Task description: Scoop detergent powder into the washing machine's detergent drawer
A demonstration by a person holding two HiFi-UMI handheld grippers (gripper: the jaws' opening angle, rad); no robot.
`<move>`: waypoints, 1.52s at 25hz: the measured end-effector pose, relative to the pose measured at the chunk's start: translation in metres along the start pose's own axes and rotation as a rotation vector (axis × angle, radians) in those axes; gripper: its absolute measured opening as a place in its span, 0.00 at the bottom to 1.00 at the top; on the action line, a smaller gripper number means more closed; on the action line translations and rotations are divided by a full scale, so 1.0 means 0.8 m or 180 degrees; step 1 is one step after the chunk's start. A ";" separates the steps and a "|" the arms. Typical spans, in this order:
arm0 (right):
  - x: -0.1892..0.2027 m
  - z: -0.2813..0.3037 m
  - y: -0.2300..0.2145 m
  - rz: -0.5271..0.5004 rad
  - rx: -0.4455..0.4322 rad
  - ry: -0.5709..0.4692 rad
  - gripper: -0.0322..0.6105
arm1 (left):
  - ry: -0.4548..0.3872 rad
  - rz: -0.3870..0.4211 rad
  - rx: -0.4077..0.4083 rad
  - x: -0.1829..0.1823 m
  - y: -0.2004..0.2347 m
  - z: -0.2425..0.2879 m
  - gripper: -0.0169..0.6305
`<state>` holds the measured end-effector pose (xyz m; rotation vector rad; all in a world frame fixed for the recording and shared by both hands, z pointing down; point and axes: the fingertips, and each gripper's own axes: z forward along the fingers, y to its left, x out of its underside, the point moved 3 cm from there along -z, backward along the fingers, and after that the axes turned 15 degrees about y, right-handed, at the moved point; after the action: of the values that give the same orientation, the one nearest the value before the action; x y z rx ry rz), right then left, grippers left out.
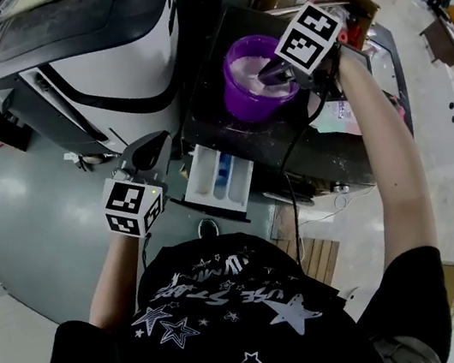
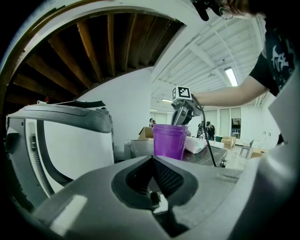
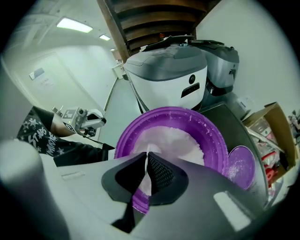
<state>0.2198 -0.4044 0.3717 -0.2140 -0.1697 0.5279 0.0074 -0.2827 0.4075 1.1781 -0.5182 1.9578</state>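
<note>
My right gripper (image 1: 274, 79) hangs over the purple tub (image 1: 235, 103), which stands toward the left edge of the dark surface (image 1: 289, 141). Its fingers are pinched almost together on a white handle (image 3: 144, 180), thin as a strip, which I take to be the scoop's. The scoop's bowl lies below them, out of my sight. The tub is well filled with white powder (image 3: 176, 140), and its lid (image 3: 241, 164) lies just beside it, dusted with grains.

The drawer (image 1: 199, 171) stands pulled out below the near left corner of the surface, its compartments open to the top. My left gripper (image 1: 151, 146) waits just to the left of it, fingers closed on nothing.

I judge the load to be light but loose. The powder will slide off a tilted scoop and scatter at any jolt, so the carry from the tub to the drawer calls for a level scoop and a slow hand. The handle looks stiff but thin and smooth, and it may swivel between the fingers. A grip well down its length, flat faces against the pads, should hold it truer than a pinch at the tip. The tub looks like thin plastic and may skid or tip if the scoop digs hard against its wall. The drawer's compartments are narrow, so I expect to pour from close above
</note>
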 end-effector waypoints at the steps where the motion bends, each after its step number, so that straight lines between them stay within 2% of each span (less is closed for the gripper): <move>1: 0.000 -0.002 0.000 0.0038 -0.0082 -0.0034 0.11 | -0.0001 0.0005 0.0007 0.000 -0.001 0.000 0.03; 5: 0.000 -0.007 0.001 0.0175 -0.0344 -0.0137 0.11 | -0.0001 0.0018 0.0030 0.000 -0.003 0.001 0.03; 10: 0.001 -0.010 0.000 0.0276 -0.0402 -0.0237 0.11 | 0.0016 0.0032 0.0047 0.002 -0.007 0.001 0.03; 18: 0.011 -0.021 0.001 0.0528 -0.0522 -0.0609 0.11 | 0.0017 0.0029 0.0026 0.005 -0.005 -0.001 0.03; 23: 0.016 -0.031 0.004 0.0706 -0.0508 -0.0836 0.11 | 0.0009 0.0031 0.0064 0.006 -0.005 -0.006 0.03; 27: 0.026 -0.048 0.005 0.1046 -0.0303 -0.1162 0.11 | 0.0010 0.0067 0.0170 0.009 -0.007 -0.016 0.03; 38: 0.061 -0.075 0.040 0.1794 -0.0116 -0.2180 0.11 | 0.0051 0.0242 0.0474 0.021 -0.009 -0.046 0.03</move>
<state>0.2592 -0.3619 0.3112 -0.1058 -0.8006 1.1505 -0.0119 -0.2468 0.4043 1.2493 -0.4202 2.0991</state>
